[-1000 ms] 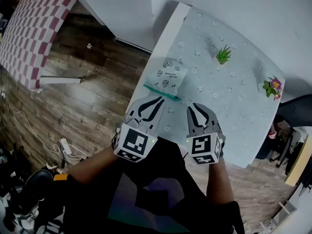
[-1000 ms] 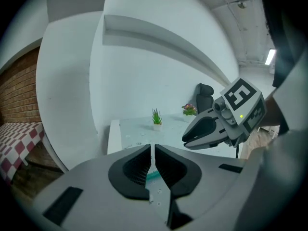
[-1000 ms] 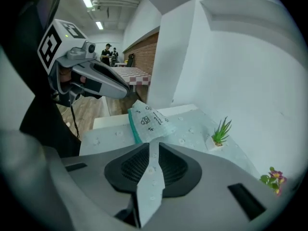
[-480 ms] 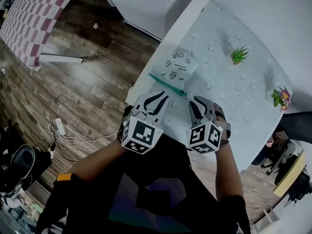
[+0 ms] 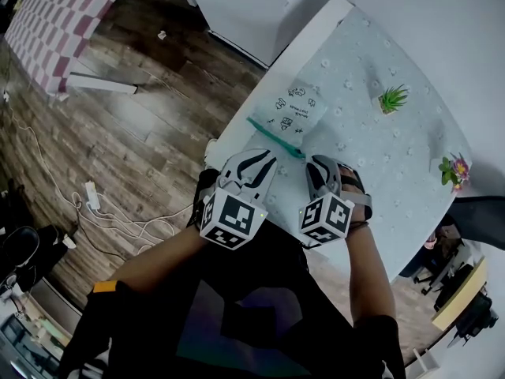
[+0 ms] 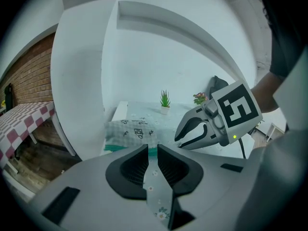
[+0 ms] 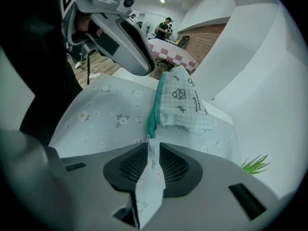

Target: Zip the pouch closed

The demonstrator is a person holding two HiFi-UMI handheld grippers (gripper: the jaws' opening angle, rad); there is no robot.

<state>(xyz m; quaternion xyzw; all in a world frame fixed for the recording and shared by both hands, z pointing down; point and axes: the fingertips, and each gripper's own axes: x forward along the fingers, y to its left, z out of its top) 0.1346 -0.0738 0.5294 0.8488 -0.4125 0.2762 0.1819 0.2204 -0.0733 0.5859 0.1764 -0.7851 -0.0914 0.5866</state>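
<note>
Right claw (image 7: 153, 146) narrowly parted; pouch (image 7: 185, 105) zipper (image 7: 154, 112) end just ahead.

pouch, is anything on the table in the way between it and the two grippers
Nothing visible does. Only bare flowered tablecloth lies between the pouch and the left gripper and right gripper. The small plant stands well off to the side. Both grippers are empty, with their jaws slightly apart.

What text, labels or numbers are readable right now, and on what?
Pouch: small dark print among doodles, too small and blurred to read.
Left hand-held gripper and right hand-held gripper: black-and-white marker squares only, no words.
Nothing else shows text.
</note>
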